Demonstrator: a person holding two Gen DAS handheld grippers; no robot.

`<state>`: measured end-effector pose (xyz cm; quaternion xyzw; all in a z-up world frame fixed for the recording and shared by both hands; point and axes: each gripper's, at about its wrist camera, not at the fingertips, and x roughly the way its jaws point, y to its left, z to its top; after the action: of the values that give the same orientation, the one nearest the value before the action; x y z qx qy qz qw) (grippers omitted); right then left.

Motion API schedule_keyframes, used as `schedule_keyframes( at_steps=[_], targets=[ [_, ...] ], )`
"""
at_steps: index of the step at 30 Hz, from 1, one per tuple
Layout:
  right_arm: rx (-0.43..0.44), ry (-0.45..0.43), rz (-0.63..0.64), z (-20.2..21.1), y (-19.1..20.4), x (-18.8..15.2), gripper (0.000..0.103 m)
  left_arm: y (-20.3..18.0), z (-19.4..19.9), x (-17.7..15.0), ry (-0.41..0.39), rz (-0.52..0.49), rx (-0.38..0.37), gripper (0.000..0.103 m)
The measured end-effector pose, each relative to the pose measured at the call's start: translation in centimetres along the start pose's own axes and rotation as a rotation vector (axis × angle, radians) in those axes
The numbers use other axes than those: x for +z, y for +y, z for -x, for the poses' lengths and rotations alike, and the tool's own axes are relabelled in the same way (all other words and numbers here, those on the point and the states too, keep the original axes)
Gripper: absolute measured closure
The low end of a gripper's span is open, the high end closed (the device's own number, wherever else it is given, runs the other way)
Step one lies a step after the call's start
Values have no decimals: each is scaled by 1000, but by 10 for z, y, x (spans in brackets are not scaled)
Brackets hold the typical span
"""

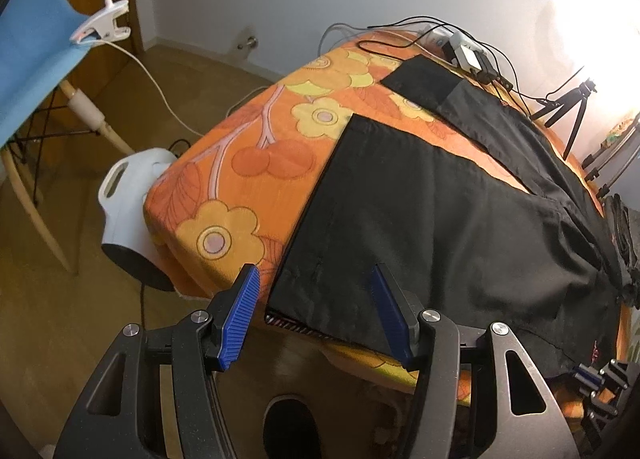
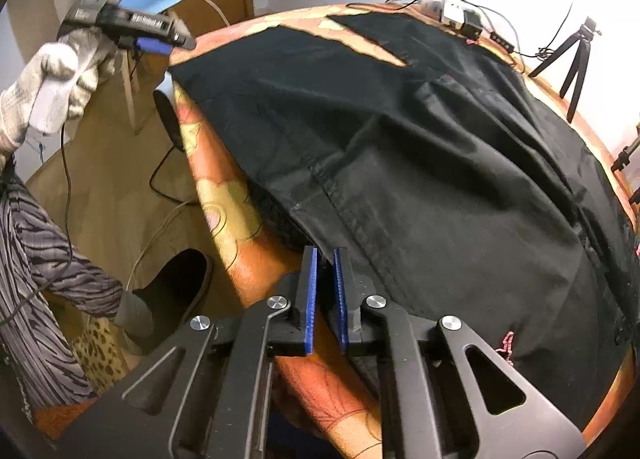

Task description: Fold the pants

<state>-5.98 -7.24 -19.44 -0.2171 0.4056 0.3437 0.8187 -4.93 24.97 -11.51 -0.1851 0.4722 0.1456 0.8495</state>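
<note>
Lying spread over the orange flowered table (image 1: pixel 248 163), the black pants (image 1: pixel 460 219) are looking soft and limp, best taken at hem and waistband, as the left gripper (image 1: pixel 316 299) is gaping wide at a leg hem and the right gripper (image 2: pixel 326 279) is nearly closing at the waist edge, grip unclear.

The pants (image 2: pixel 420 163) run off the right edge, their waistband hidden beyond the table's rim.

left wrist: table end, near | right wrist: table side, close | shared: pants (image 1: pixel 460 199)
</note>
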Motion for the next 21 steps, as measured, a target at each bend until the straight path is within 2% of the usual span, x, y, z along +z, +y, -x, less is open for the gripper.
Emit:
schedule_keyframes(
  at_steps=[5, 11, 16, 21],
  targets=[
    [-12, -35, -35, 8, -12, 14, 96, -5, 4, -3, 0, -8, -16, 46],
    [-25, -73, -73, 11, -26, 34, 97, -49, 23, -14, -3, -69, -131, 46],
    [-16, -98, -104, 14, -34, 41, 98, -75, 25, -33, 62, -58, -241, 46],
    [-35, -131, -108, 24, -36, 45, 100, -85, 13, -54, 149, 39, -331, 46]
  ],
)
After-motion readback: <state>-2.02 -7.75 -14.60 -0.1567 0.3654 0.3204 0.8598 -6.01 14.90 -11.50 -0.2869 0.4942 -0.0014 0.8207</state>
